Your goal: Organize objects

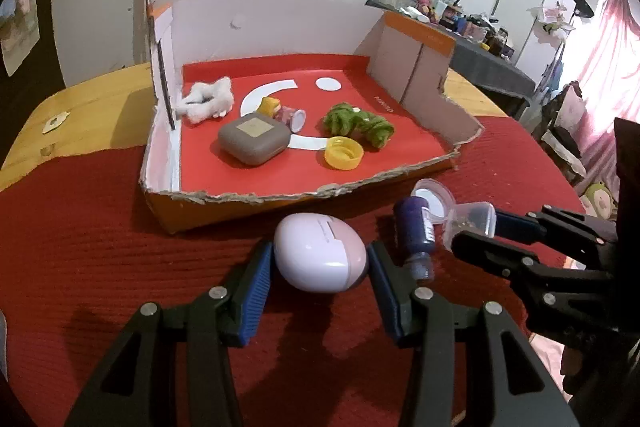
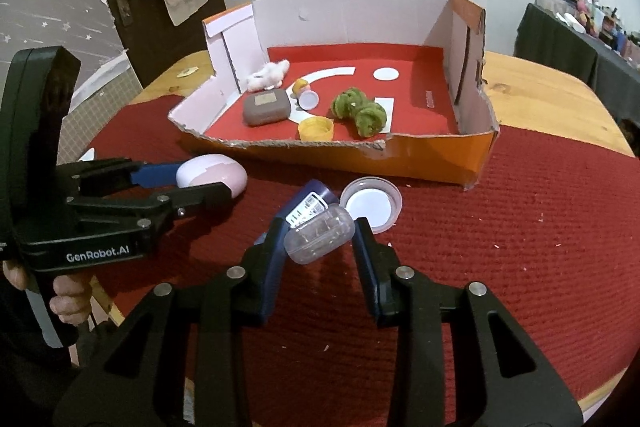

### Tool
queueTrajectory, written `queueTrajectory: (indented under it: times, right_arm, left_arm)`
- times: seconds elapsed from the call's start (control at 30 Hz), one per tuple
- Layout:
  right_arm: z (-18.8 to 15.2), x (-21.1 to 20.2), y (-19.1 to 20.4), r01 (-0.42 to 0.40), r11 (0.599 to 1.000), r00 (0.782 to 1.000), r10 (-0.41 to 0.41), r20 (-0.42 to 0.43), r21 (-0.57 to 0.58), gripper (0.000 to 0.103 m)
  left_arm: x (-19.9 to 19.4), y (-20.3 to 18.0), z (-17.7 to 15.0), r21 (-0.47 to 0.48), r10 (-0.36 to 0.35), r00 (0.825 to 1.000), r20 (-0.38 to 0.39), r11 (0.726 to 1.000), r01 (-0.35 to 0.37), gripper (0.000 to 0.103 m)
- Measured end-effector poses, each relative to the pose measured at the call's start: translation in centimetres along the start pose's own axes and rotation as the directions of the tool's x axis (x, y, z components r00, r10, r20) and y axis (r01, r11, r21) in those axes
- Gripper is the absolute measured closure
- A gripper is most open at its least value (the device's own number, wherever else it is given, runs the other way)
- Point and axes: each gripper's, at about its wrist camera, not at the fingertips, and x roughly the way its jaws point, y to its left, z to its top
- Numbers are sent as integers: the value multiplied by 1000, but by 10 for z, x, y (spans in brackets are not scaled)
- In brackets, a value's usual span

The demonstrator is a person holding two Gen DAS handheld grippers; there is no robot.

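Note:
My left gripper [image 1: 320, 251] is shut on a pink and white egg-shaped case [image 1: 320, 255], held just above the red mat in front of the box. The right wrist view shows the same case [image 2: 212, 174] at left. My right gripper [image 2: 320, 227] is shut on a small clear plastic capsule [image 2: 319, 235], tilted between the pads. A dark blue bottle [image 2: 316, 198] lies on the mat right behind the capsule, beside a clear lid [image 2: 372, 205] with a white inside. The torn cardboard box [image 1: 256, 198] has a red floor.
In the box lie a grey case [image 1: 254, 139], a yellow cap [image 1: 344, 153], a green fuzzy piece [image 1: 360, 125], a white fuzzy piece [image 1: 208, 101] and a small toy [image 1: 286, 113]. The red mat [image 2: 500, 247] covers a wooden table [image 2: 552, 95]. A hand [image 2: 68, 291] holds the left gripper.

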Motion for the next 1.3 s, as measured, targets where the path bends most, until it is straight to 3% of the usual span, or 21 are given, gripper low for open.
queueTrajectory:
  times: [0.8, 1.3]
  right_arm:
    - [30, -20, 7, -54, 998, 995, 56, 86, -25, 71]
    - [57, -9, -1, -48, 998, 994, 53, 101, -45, 71]
  left_arm:
    - [-32, -7, 22, 14, -19, 996, 90, 1000, 18, 53]
    - [-25, 0, 42, 13, -15, 995, 97, 1000, 14, 53]
